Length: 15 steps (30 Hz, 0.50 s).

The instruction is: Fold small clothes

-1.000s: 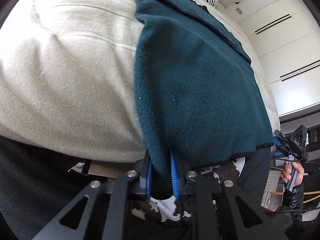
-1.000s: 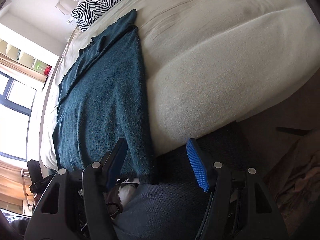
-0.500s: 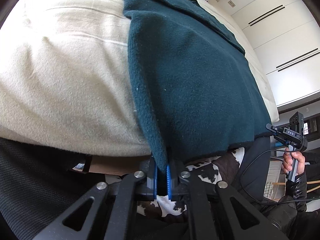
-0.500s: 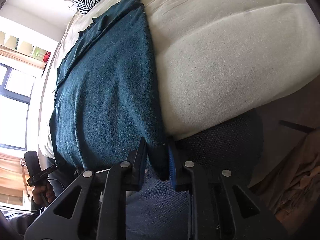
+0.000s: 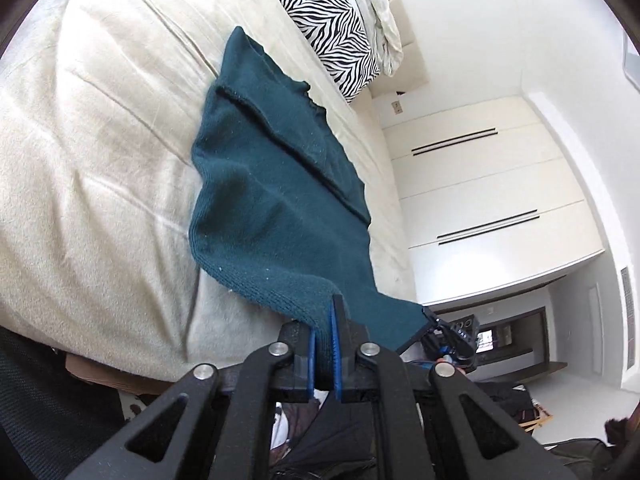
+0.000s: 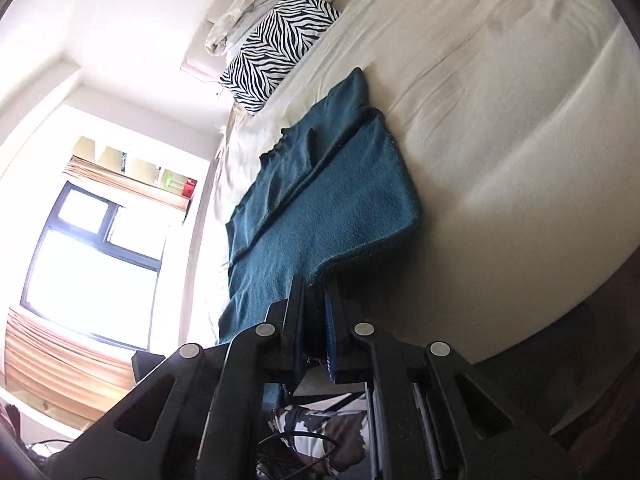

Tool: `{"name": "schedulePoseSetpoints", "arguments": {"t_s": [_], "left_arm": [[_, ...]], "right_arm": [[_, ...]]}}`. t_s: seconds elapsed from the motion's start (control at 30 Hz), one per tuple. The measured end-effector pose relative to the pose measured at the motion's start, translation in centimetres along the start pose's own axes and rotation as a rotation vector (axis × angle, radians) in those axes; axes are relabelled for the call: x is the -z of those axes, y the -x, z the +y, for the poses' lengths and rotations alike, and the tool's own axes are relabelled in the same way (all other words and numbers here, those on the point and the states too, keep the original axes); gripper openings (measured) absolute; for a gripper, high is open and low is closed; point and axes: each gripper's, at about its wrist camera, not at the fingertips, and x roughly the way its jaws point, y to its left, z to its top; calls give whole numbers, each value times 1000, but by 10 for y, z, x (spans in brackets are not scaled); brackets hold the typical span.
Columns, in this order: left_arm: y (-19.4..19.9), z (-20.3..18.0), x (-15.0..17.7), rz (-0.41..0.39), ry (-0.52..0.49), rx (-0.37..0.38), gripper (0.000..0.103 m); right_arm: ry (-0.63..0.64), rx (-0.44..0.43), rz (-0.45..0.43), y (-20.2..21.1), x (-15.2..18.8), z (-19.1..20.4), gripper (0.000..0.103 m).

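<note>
Left tool (image 5: 324, 344): clamped tight on near hem corner of teal garment (image 5: 272, 200), frame centre. Right tool (image 6: 316, 328): pinching opposite hem corner, same garment. Garment on bed (image 5: 80, 160), hem end lifted, far end flat, sides appear folded inward. Judgement: lengthwise fold in hand; hem not yet laid over far end.

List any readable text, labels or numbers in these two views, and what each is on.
"DAS": seemingly, white letters on the black unit of the right hand-held gripper, seen upside down in the left wrist view; too small to be sure.
Nothing else is readable: the green sweater, zebra pillow, wardrobe doors and left hand-held gripper show no text.
</note>
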Motion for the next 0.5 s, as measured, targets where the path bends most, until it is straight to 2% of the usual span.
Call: {"name": "schedulePoseSetpoints", "arguments": {"t_s": [0.1,0.37,0.5], "left_arm": [[5,6,-10,-44,85,89,7],[-8,7,-42,-124,234,226,8],[-16,10,-72,-162,291,245,8]], "right_arm": [[-23,-47,-49,-2,-17,5,8],[-20,-65,-88,-39,-58,20,8],[-53,-75,-114,-62,-86,16,8]]}}
